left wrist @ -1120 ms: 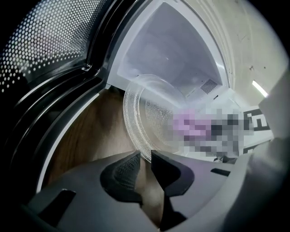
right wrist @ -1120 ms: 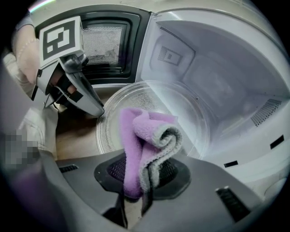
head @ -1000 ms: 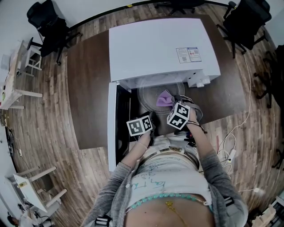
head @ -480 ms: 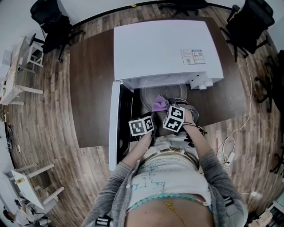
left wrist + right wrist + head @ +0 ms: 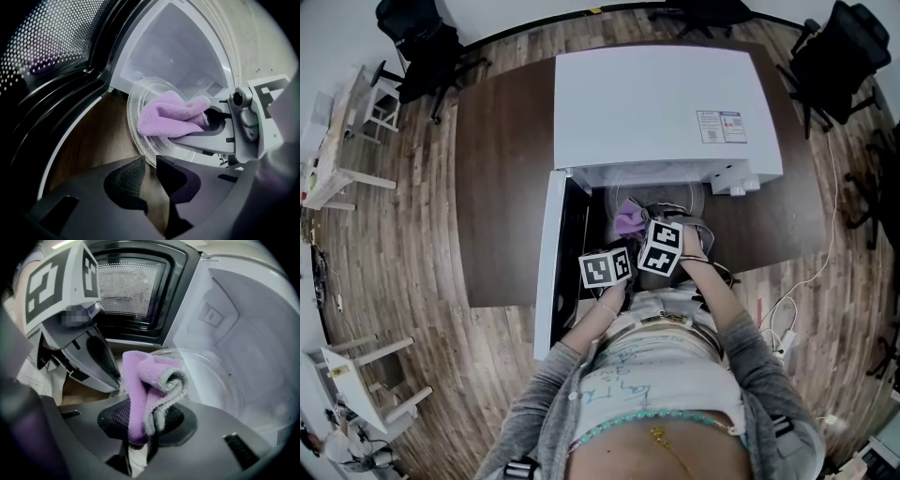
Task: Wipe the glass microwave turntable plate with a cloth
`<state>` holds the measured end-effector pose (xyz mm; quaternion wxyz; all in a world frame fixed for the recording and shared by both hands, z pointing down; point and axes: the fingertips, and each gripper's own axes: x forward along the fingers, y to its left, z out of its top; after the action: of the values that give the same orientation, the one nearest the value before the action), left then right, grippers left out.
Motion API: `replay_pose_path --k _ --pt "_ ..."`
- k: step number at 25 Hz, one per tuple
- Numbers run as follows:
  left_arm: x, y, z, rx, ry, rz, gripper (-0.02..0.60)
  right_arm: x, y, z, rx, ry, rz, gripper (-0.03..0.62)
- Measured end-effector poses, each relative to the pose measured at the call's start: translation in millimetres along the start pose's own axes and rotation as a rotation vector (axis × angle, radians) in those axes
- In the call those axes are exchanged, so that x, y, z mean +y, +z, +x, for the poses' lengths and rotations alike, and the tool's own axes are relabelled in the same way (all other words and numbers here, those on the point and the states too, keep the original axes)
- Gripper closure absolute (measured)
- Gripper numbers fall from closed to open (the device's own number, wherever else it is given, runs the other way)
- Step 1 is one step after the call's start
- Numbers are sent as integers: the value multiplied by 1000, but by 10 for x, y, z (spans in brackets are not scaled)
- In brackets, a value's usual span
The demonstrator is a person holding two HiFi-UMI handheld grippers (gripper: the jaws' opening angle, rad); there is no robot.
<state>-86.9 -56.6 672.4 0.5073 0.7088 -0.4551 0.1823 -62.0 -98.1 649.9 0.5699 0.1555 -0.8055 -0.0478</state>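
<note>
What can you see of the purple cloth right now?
The purple cloth is a fluffy, microfibre-looking rag with a grey reverse, folded and bunched. The right gripper clamps its lower end, and the free fold sticks out past the jaws. It lies across the face of the glass plate, seemingly touching it, at the mouth of the open microwave.

Grey sleeves (image 5: 551, 394), scribbled white top (image 5: 661, 361), turquoise beads (image 5: 656, 415), grey left gripper (image 5: 150, 158), grey right gripper (image 5: 146, 414)

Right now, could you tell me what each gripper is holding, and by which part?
The right gripper pinches the purple cloth by its bunched lower end; the left gripper grips the glass plate by its near rim.
</note>
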Motion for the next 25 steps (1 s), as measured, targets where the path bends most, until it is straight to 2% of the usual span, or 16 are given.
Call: replay_pose_path --k 16,25 --pt "-2 6 -4 4 -11 4 500 -340 306 50 -59 -6 7 480" --pt "5 9 -16 5 -6 -4 500 -634 314 6 -78 -67 33 480"
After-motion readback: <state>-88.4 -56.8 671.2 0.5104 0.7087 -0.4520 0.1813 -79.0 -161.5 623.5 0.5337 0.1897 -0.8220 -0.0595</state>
